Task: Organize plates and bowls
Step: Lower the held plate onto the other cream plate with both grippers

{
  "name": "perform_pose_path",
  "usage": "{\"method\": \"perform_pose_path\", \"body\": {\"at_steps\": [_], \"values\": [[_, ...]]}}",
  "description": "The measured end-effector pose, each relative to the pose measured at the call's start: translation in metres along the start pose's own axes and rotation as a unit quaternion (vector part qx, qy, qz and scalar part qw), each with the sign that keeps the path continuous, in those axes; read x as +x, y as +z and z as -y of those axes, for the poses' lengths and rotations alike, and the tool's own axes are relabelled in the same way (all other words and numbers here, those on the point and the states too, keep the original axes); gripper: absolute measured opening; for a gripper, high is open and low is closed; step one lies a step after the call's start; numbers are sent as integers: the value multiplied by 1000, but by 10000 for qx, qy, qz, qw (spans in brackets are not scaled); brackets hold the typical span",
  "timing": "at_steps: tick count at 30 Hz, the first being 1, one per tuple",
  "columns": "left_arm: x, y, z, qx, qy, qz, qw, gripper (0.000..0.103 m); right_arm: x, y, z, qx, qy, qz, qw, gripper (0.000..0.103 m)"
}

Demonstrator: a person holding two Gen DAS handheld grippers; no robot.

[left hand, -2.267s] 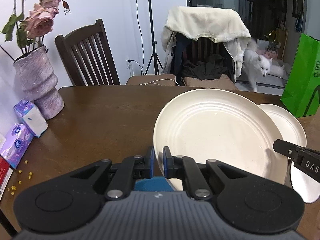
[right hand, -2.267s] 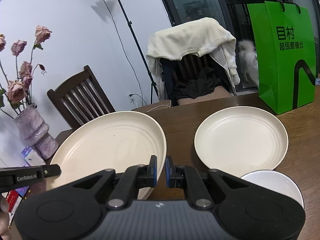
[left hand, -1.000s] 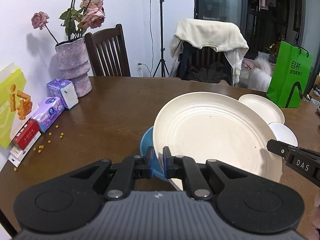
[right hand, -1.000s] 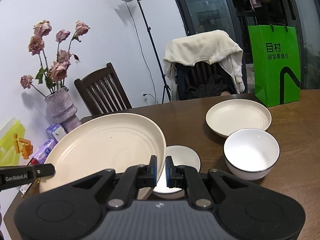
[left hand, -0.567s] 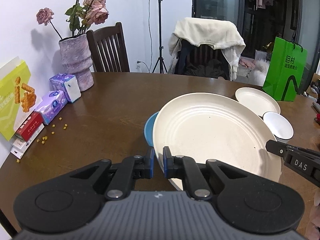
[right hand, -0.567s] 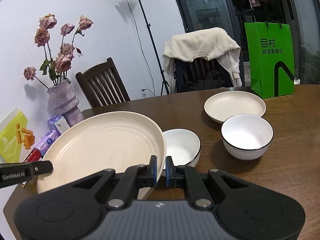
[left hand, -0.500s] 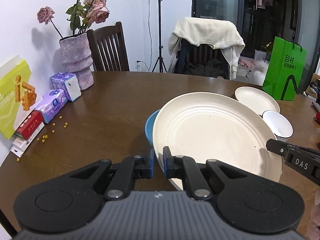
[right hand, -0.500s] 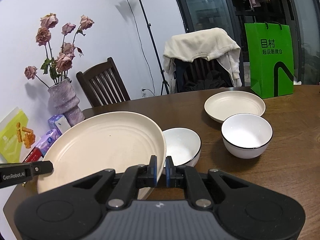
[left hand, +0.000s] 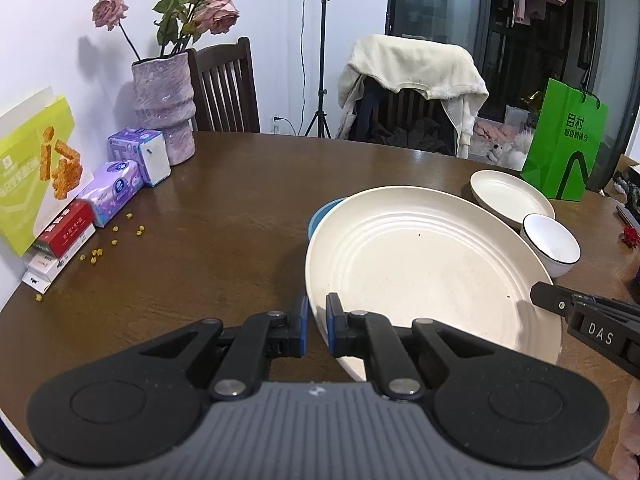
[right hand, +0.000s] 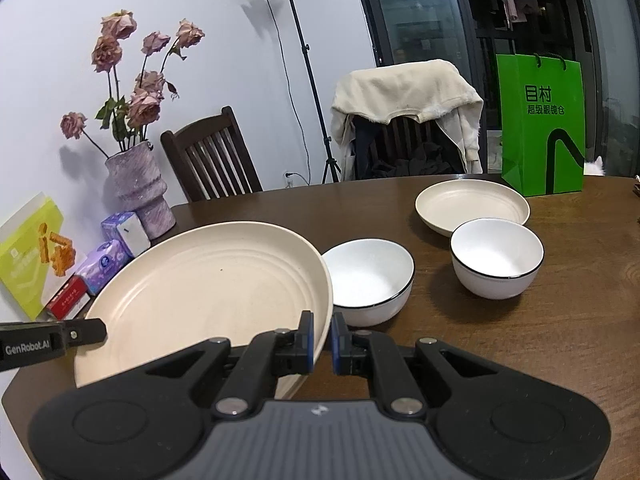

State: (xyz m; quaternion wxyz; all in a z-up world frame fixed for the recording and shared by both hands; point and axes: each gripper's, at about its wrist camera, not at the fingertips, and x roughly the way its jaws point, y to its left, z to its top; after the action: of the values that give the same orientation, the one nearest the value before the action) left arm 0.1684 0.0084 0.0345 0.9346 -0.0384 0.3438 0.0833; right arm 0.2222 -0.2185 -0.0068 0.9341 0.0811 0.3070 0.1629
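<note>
Brown wood table (left hand: 240,208) sits under a big cream plate (left hand: 420,264), held up over it near the front. Left gripper (left hand: 316,320) pinches its left rim and right gripper (right hand: 322,338) pinches its right rim. Behind it peeks a blue plate (left hand: 320,216). Two white bowls (right hand: 368,280) (right hand: 496,256) and a small cream plate (right hand: 472,204) sit farther right.

Left claw (left hand: 316,320), jaws closed on the near-left rim of a large cream plate (left hand: 424,264) held above the brown table (left hand: 224,216). Right claw (left hand: 538,294) meets the plate's rim at 4 o'clock. A blue dish (left hand: 320,216) shows behind the plate at 11 o'clock; a smaller cream plate (left hand: 508,196) and white bowl (left hand: 554,242) lie at 2 o'clock.
</note>
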Motion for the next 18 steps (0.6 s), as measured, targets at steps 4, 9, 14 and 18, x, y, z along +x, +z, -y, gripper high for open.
{"method": "perform_pose_path", "body": {"at_steps": [4, 9, 14, 18], "values": [[-6, -5, -6, -17, -16, 30, 10000, 9, -4, -5, -8, -46, -29, -15, 10000, 9], [-11, -10, -13, -38, -63, 48, 10000, 9, -9, -12, -17, -93, -71, -39, 9999, 9], [-16, -14, -17, -29, -91, 80, 9999, 9, -12, -18, -22, -97, -98, -64, 9999, 9], [-20, -18, -20, -50, -136, 103, 9998, 9, -15, -24, -24, -94, -113, -77, 9999, 9]]}}
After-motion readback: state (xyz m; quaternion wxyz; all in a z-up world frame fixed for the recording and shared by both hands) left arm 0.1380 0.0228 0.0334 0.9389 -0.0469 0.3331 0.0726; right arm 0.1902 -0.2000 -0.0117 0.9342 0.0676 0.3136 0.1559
